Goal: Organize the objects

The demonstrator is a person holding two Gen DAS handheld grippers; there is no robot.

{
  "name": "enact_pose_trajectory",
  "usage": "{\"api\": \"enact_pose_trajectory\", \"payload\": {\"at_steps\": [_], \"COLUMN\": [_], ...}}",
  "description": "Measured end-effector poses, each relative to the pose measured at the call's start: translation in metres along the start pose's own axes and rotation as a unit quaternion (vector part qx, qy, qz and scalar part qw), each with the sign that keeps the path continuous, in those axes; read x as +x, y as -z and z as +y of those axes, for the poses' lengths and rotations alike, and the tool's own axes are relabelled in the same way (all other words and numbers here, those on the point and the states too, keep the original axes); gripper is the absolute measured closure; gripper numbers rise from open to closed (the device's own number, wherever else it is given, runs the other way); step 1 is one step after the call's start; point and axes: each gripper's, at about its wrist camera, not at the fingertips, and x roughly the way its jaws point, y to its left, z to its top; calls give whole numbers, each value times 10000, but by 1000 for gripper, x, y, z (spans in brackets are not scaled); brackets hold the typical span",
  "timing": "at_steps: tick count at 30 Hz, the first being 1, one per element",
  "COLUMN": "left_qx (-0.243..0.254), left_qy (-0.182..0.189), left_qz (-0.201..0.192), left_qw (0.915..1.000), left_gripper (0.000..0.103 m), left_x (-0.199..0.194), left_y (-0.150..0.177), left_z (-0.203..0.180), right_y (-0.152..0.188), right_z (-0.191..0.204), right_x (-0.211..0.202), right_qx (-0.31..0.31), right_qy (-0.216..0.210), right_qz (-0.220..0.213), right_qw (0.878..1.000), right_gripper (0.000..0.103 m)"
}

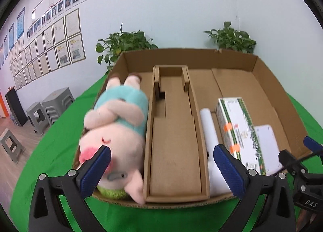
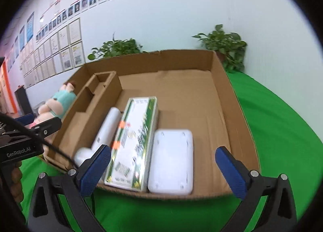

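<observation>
An open cardboard box (image 1: pixel 266 90) (image 2: pixel 238 114) sits on a green table. A plush pig (image 1: pixel 117 131) in a teal shirt lies in its left compartment, also seen in the right wrist view (image 2: pixel 58 102). A cardboard insert (image 1: pixel 173 141) (image 2: pixel 88 106) fills the middle. On the right lie a white tube (image 1: pixel 210 131) (image 2: pixel 107 129), a green-and-white carton (image 1: pixel 240 131) (image 2: pixel 133 141) and a white flat case (image 1: pixel 266 141) (image 2: pixel 171 159). My left gripper (image 1: pixel 161 171) is open and empty at the box's near edge. My right gripper (image 2: pixel 163 171) is open and empty over the carton and case.
Two potted plants (image 1: pixel 125 44) (image 1: pixel 232 38) stand behind the box against the wall. Grey stools (image 1: pixel 56 102) stand on the floor at left. The green tablecloth (image 2: pixel 282 131) extends right of the box. The right gripper shows in the left view (image 1: pixel 302 171).
</observation>
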Motion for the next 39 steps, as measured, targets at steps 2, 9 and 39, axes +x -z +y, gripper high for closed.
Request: {"api": "enact_pose_trajectory", "payload": {"at_steps": [2, 9, 39], "left_qx": [-2, 239, 127], "left_qy": [-26, -161, 170], "left_qz": [21, -47, -203], "left_qw": [10000, 9996, 9996], "left_gripper": [1, 1, 0], "left_x": [5, 22, 33], "left_y": [11, 30, 40], "left_z": [0, -12, -9], "right_y": [3, 18, 24], "right_z": [0, 6, 14], "right_x": [5, 7, 11], "right_qx": [31, -61, -207], "right_qy": [132, 279, 304], "right_qz": [-30, 25, 216], "right_qw": [9999, 9996, 9991], "right_gripper": [0, 0, 0]}}
